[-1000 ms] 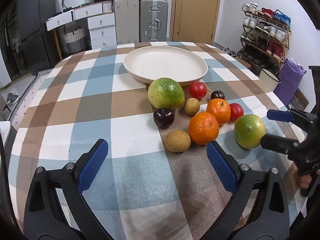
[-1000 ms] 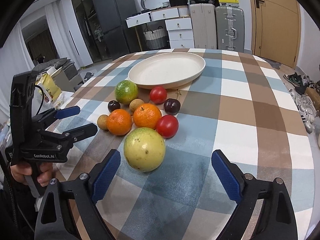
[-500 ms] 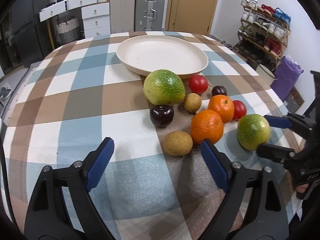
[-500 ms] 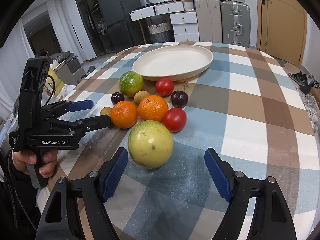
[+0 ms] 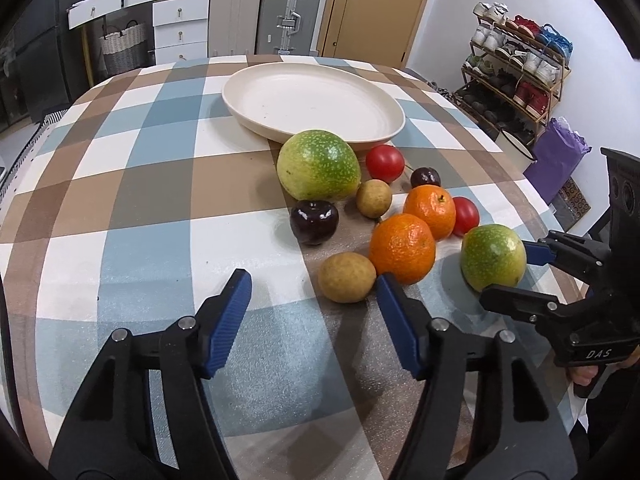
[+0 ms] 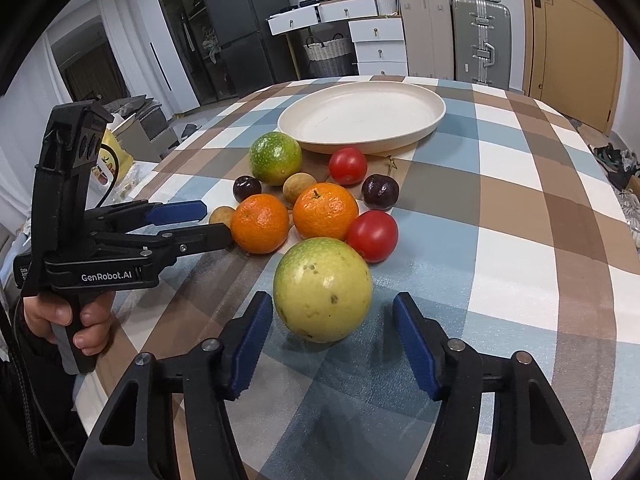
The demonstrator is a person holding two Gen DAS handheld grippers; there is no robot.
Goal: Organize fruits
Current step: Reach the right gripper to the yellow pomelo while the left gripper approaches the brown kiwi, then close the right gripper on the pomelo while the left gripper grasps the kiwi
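A pile of fruit lies on the checked tablecloth in front of an empty cream plate (image 5: 312,100) (image 6: 360,116). My right gripper (image 6: 332,320) is open, its blue pads on either side of a yellow-green round fruit (image 6: 323,290) (image 5: 493,258), not touching it. My left gripper (image 5: 314,300) is open, just short of a small tan fruit (image 5: 346,277) and an orange (image 5: 402,248). A larger green fruit (image 5: 318,165), a second orange (image 5: 430,206), two red tomatoes (image 6: 373,236) (image 6: 348,166) and two dark plums (image 5: 314,222) (image 6: 380,191) lie in the pile.
The round table drops off close behind both grippers. Each gripper shows in the other's view: the left gripper (image 6: 188,224) at the left, the right gripper (image 5: 516,276) at the right. Drawers, suitcases, a fridge and a shoe rack (image 5: 516,72) stand beyond the table.
Both grippers have moved forward toward the fruit. The right gripper's pads now flank the yellow-green fruit. The left gripper has come up to the tan fruit. No fruit has moved.
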